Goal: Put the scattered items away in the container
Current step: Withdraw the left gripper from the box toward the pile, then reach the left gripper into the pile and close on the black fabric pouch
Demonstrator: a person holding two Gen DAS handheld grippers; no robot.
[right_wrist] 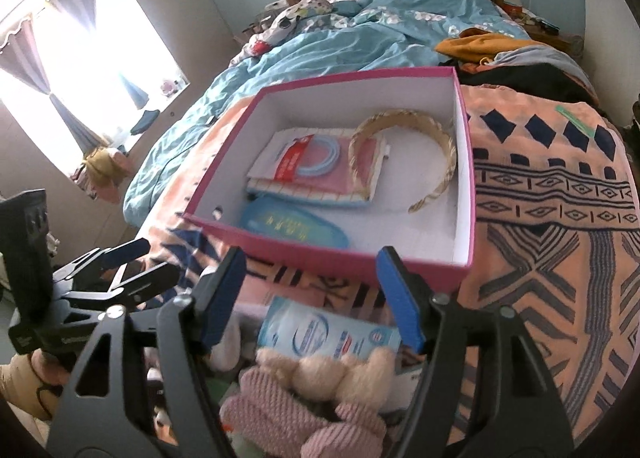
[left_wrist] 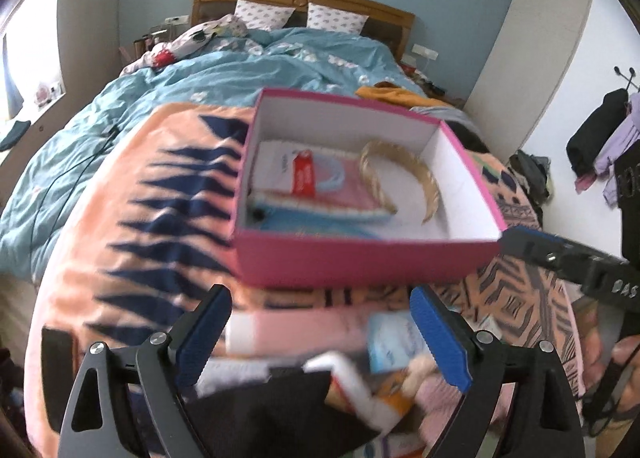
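box partly filled, both grippers back over the loose pile

the pink box [right_wrist: 332, 258] sits on the patterned orange blanket [right_wrist: 552, 218] at the foot of the bed, open top up, its white card walls stiff and square. inside lie a woven straw-coloured headband [right_wrist: 440, 162], a curved rigid arc; a flat packet with a red label [right_wrist: 308, 162] on a ribbed pad; and a soft blue pouch [right_wrist: 296, 226] against the near wall. part of the tidying looks done.

the rest waits just in front of the box's near wall: a slick blue-and-white packet [right_wrist: 332, 334], a fuzzy cream plush toy [right_wrist: 320, 370], a pink ribbed knit piece [right_wrist: 280, 414], and, in the left view, a blurred pink tube [left_wrist: 296, 334].

the left gripper [left_wrist: 320, 338] hangs over that pile with its jaws spread wide and nothing between the blue pads. the right gripper [right_wrist: 312, 298] is also open and empty, framing the packet from above.

the step in hand seems to be choosing the next item. the packet is flat and slippery, so a pinch across an edge seems wise; the plush and knit will squash and should grip easily, but lie tangled together and may drag each other.
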